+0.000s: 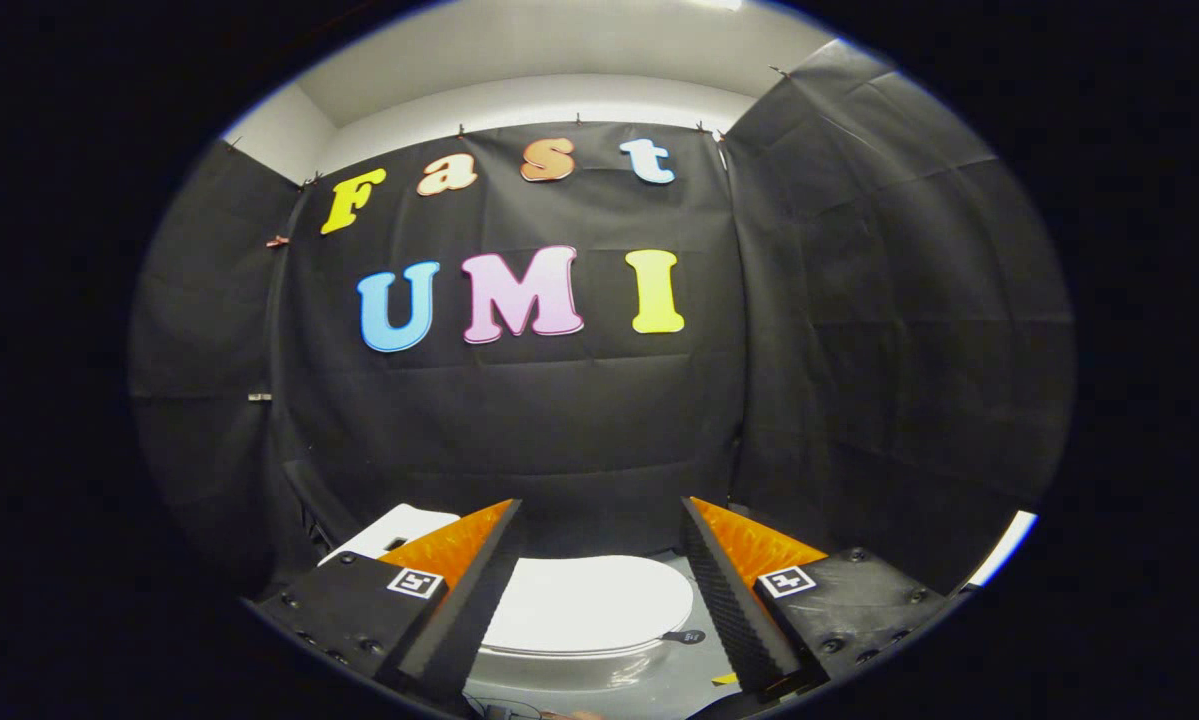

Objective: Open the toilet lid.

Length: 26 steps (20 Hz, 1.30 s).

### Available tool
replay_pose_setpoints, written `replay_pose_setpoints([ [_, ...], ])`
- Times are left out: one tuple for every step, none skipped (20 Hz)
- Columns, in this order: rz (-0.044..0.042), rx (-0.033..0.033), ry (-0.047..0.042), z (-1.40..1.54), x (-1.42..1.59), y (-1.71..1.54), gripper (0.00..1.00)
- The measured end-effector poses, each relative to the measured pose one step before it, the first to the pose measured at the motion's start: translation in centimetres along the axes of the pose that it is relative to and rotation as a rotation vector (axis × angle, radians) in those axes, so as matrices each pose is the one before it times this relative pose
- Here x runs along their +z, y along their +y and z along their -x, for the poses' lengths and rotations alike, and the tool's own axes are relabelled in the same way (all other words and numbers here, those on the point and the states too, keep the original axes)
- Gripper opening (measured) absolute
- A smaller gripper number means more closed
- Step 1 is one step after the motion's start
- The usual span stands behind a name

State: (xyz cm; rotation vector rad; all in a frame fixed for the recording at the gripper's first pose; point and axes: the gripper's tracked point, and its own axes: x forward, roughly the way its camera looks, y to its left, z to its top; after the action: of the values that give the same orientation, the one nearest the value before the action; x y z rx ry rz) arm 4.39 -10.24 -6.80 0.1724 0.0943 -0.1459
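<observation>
Fisheye camera on the hand-held gripper [599, 515], looking forward along its two fingers

The gripper view sits above and short of the white oval plastic toilet lid [587, 603], tilted slightly downward toward it, with the lid seen between the spread fingers just ahead of their tips; beyond it the camera squarely faces the black cloth back wall [519, 430] of the booth, whose side panels close in on both sides
</observation>
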Motion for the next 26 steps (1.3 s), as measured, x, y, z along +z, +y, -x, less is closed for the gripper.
replay_pose_setpoints([
  [-0.01721,-0.01986,0.00792,-0.751,-0.522,-1.173,0.98],
  [-0.02388,-0.01275,0.00829,-0.749,-0.713,-0.990,0.99],
  [-0.02762,-0.00949,0.01045,-0.959,-0.560,-0.913,0.99],
  [-0.02952,-0.00976,0.01097,-0.867,-0.731,-0.985,0.99],
  [-0.03396,-0.01199,0.01228,-1.006,-0.751,-1.202,0.99],
  [-0.04054,-0.00560,0.01413,-0.900,-0.784,-0.981,0.99],
  [-0.04272,-0.00512,0.01931,-1.026,-0.903,-1.086,0.99],
  [-0.04246,-0.01246,0.02121,-1.058,-1.036,-1.162,0.99],
  [-0.04261,-0.01164,0.01820,-1.085,-0.982,-1.363,0.99],
  [-0.04372,-0.00921,0.01746,-1.112,-0.971,-1.268,0.99],
  [-0.03964,-0.01002,0.01799,-1.146,-0.982,-1.277,0.99],
  [-0.04380,-0.00897,0.01819,-1.079,-0.863,-1.353,0.99],
  [-0.04411,-0.01102,0.01749,-1.199,-0.881,-1.215,0.98],
  [-0.03594,-0.01614,0.01731,-1.275,-0.907,-1.545,0.98],
  [-0.03211,-0.01689,0.01767,-1.297,-0.999,-1.764,0.98],
  [-0.03741,-0.01232,0.01609,-1.275,-0.730,-1.620,0.98],
  [-0.04331,-0.01183,0.01700,-1.047,-0.581,-1.575,0.98],
  [-0.04695,-0.01994,0.01727,-1.091,-0.638,-1.432,0.98],
  [-0.04952,-0.01071,0.01321,-1.030,-0.366,-1.237,0.97],
  [-0.05055,-0.00757,0.00929,-0.922,-0.395,-1.050,0.97],
  [-0.05000,-0.00962,0.01037,-0.898,-0.528,-1.342,0.97],
  [-0.05065,-0.01210,0.01582,-0.924,-0.706,-1.323,0.97],
  [-0.04535,-0.01254,0.02109,-0.914,-0.933,-1.068,0.97],
  [-0.04579,-0.00876,0.02509,-0.996,-0.937,-1.040,0.97],
  [-0.03483,-0.00752,0.02383,-0.808,-0.936,-0.931,0.97],
  [-0.02810,-0.00458,0.01836,-1.031,-1.007,-0.803,0.97],
])
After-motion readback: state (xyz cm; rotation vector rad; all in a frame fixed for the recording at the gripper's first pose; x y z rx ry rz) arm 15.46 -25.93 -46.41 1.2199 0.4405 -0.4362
